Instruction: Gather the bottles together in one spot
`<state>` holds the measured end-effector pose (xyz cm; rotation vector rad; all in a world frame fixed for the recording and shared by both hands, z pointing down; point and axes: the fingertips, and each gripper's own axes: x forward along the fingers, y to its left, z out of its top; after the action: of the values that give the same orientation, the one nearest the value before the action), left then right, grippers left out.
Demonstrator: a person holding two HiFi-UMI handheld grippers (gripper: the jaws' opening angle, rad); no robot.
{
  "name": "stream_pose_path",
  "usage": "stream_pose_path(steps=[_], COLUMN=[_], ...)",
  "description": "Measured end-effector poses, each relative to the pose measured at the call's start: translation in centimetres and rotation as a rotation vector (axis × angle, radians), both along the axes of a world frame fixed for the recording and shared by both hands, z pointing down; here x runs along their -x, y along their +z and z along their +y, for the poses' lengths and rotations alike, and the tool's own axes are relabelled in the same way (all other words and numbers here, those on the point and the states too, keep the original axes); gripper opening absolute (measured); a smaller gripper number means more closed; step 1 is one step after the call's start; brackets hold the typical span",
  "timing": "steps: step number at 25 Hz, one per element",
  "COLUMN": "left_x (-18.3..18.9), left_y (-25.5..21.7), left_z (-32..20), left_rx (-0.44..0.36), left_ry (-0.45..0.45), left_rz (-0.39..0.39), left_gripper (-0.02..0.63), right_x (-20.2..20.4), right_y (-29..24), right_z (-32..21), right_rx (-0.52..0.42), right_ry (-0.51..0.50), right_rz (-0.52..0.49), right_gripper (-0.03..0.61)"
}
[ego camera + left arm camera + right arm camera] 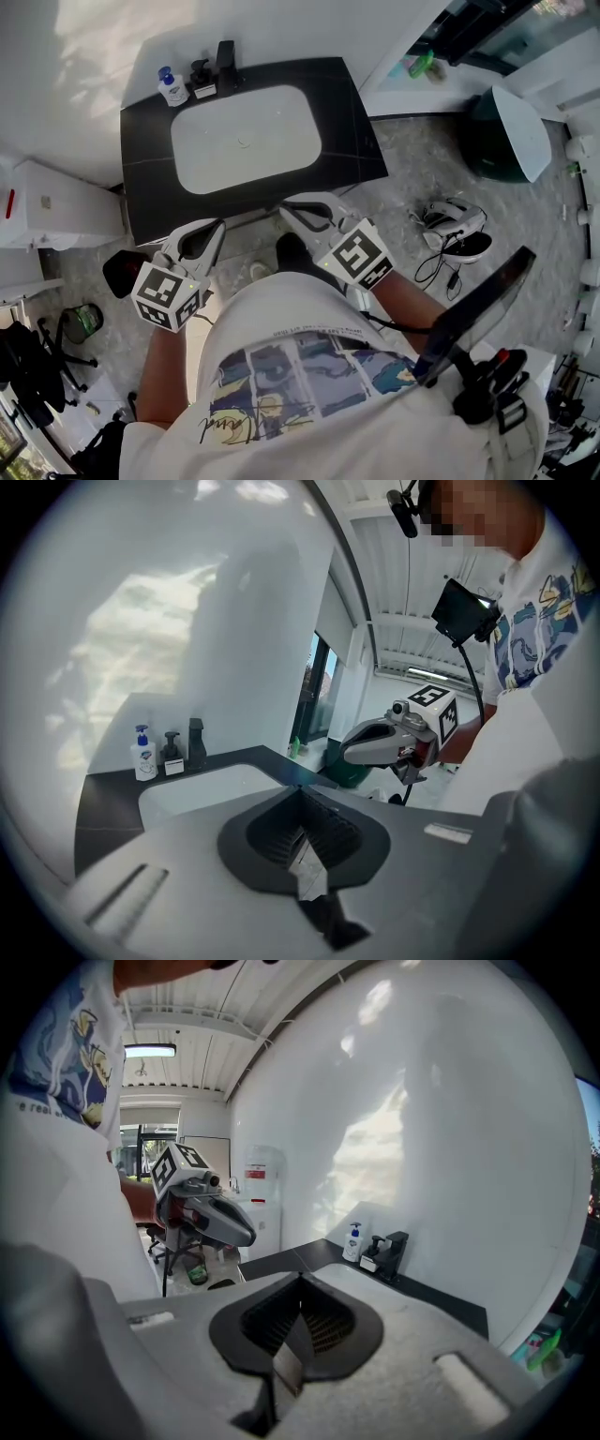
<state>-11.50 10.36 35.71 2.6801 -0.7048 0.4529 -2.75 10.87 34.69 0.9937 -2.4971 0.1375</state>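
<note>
A white pump bottle with a blue top [171, 87] and a black pump bottle with a white label [202, 80] stand side by side at the back left corner of the black counter [356, 122], beside the black faucet [226, 64]. Both grippers hover at the counter's near edge, far from the bottles. My left gripper [217, 225] is shut and empty, its tips meeting [300, 791]. My right gripper [284, 208] also looks shut with nothing in it [300, 1277]. The left gripper view shows the bottles [143, 755] far off; so does the right gripper view [353, 1242].
A white basin [246, 136] fills the counter's middle. A green bottle [422, 64] lies on a ledge at the upper right. On the floor are a dark bin with a white lid [511, 131], shoes [459, 230] and a white cabinet [56, 206].
</note>
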Motion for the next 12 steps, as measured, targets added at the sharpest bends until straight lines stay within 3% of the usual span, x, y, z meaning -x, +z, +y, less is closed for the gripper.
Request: stream_pose_path(steps=[12], left_x=[-1.2], left_y=[-0.6], left_z=[0.9], left_rx=[-0.011], left_ry=[0.023], left_rz=[0.0], left_gripper=[0.002], right_x=[-0.2], right_y=[-0.7], right_z=[0.9], right_rx=[-0.016], right_ry=[0.0], right_rz=[-0.002], right_gripper=[0.002])
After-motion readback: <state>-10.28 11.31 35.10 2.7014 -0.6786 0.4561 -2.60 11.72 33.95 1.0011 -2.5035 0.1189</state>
